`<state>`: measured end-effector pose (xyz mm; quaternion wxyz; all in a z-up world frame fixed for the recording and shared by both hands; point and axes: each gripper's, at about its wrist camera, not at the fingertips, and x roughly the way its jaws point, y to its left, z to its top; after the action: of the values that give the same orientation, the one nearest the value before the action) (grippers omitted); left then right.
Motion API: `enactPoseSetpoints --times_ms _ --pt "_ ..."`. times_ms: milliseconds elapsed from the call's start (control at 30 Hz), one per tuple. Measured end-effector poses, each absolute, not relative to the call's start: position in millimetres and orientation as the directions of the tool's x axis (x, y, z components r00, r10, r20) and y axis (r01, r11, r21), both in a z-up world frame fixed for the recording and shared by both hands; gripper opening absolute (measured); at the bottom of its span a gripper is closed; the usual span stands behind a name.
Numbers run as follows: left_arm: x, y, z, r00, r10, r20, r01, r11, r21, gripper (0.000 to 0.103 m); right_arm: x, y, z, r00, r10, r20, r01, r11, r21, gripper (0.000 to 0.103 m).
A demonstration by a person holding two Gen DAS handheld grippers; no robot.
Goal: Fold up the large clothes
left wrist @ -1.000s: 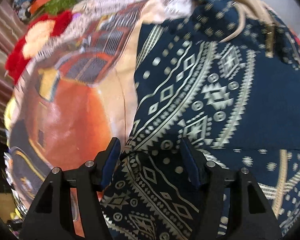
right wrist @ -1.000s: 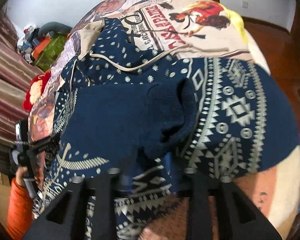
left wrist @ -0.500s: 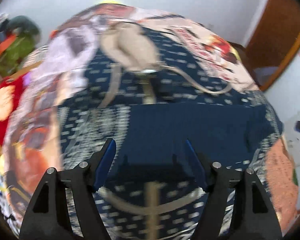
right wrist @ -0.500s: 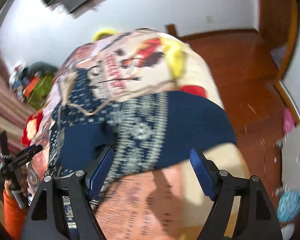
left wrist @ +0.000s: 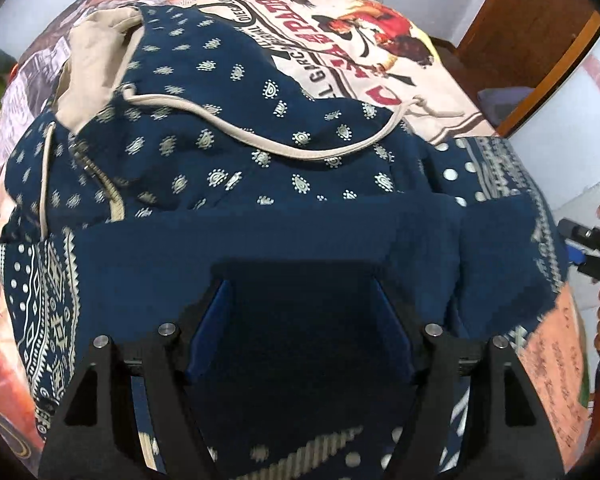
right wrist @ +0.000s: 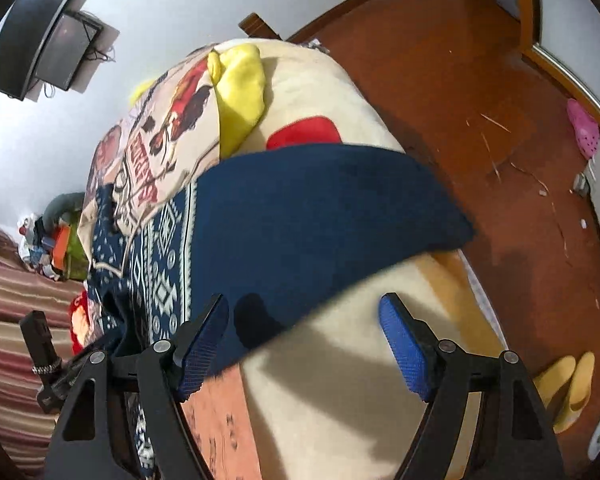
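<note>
A navy hoodie (left wrist: pixel 228 168) with pale geometric print lies spread on the bed, its beige hood lining (left wrist: pixel 96 64) and drawstring (left wrist: pixel 300 152) at the far side. A plain navy panel is folded across its near part. My left gripper (left wrist: pixel 298 296) hangs open just above that panel, nothing between its blue pads. My right gripper (right wrist: pixel 304 308) is open over the bed's right edge, where the hoodie's plain navy end (right wrist: pixel 320 208) lies flat. Its left pad (right wrist: pixel 204 340) is over the navy edge and touches nothing. Each gripper shows at the edge of the other's view.
The bed carries a printed cream cover (left wrist: pixel 340 32), a yellow cloth (right wrist: pixel 240 92) and a red patch (right wrist: pixel 304 132). Right of the bed is a wooden floor (right wrist: pixel 460 80) with yellow slippers (right wrist: pixel 564 384) and a pink shoe (right wrist: pixel 584 128). A screen (right wrist: pixel 32 36) hangs on the wall.
My right gripper let go of the navy fabric, spread its jaws and swung right to the bed's edge. My left gripper moved from the hoodie's left side to its middle.
</note>
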<state>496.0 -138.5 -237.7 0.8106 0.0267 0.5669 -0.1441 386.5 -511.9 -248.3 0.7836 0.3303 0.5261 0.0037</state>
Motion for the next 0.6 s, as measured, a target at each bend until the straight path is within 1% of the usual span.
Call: enactPoseSetpoints --times_ms 133,233,267,300,333,400,433,467,500,600 --pt "499.0 -138.4 -241.0 0.346 -0.195 -0.918 0.256 0.961 -0.108 0.074 399.1 -515.3 -257.2 0.471 0.336 -0.816 0.359 0.772 0.525 0.073" --pt "498.9 -139.2 -242.0 0.362 -0.189 -0.913 0.257 0.962 -0.097 0.076 406.2 -519.9 -260.2 0.496 0.311 -0.811 0.382 0.76 0.525 0.063" --pt "498.3 -140.0 -241.9 0.368 -0.184 -0.912 0.259 0.962 -0.09 0.076 407.9 -520.7 -258.9 0.506 0.294 -0.811 0.386 0.764 0.518 0.056" --pt "498.1 -140.8 -241.6 0.371 -0.179 -0.911 0.26 0.962 -0.083 0.076 409.1 -520.7 -257.2 0.515 0.28 -0.81 0.383 0.771 0.51 0.047" --pt "498.5 -141.6 -241.4 0.371 -0.175 -0.912 0.259 0.963 -0.08 0.076 410.4 -520.3 -255.3 0.525 0.262 -0.81 0.375 0.783 0.496 0.042" --pt "498.9 -141.5 -240.5 0.369 -0.173 -0.913 0.254 0.964 -0.08 0.076 411.8 -519.2 -251.3 0.543 0.244 -0.804 0.365 0.794 0.487 0.025" --pt "499.3 -141.4 -240.5 0.366 -0.172 -0.915 0.25 0.965 -0.082 0.076 412.4 -518.4 -248.9 0.549 0.238 -0.801 0.363 0.796 0.485 0.021" --pt "499.7 -140.7 -240.0 0.361 -0.171 -0.917 0.245 0.966 -0.084 0.076 412.3 -518.3 -245.9 0.557 0.232 -0.797 0.361 0.797 0.484 0.015" --pt "498.4 -139.2 -238.8 0.357 -0.17 -0.918 0.24 0.967 -0.085 0.076 412.0 -517.3 -243.0 0.565 0.23 -0.793 0.358 0.797 0.486 0.012" --pt "495.6 -133.8 -231.3 0.363 -0.169 -0.916 0.229 0.969 -0.088 0.076 410.0 -511.9 -224.3 0.605 0.221 -0.765 0.324 0.81 0.489 0.008"
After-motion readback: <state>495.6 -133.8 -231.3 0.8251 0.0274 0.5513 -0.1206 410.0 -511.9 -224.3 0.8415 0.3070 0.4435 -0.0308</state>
